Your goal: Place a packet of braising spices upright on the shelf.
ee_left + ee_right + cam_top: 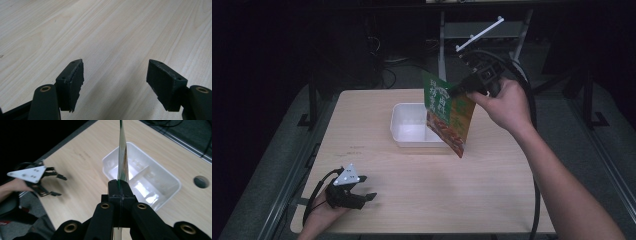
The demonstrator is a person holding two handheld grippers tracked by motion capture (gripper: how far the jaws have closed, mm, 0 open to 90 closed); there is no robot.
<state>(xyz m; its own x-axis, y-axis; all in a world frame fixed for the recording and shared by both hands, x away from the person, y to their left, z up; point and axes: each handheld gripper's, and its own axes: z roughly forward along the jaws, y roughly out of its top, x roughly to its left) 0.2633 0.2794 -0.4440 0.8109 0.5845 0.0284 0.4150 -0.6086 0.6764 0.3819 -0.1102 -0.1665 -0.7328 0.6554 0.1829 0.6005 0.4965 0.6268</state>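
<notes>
Overhead, right claw (455,91) pinches pouch (447,114) above wooden table (437,195); dark room.

The pouch (447,114) hides part of the white tub (409,131).

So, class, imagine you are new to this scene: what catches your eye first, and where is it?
The green food pouch stands out, held up by its edge in the right claw above the white tub at mid-table. Next, the left claw lies open near the table's front left corner.
</notes>
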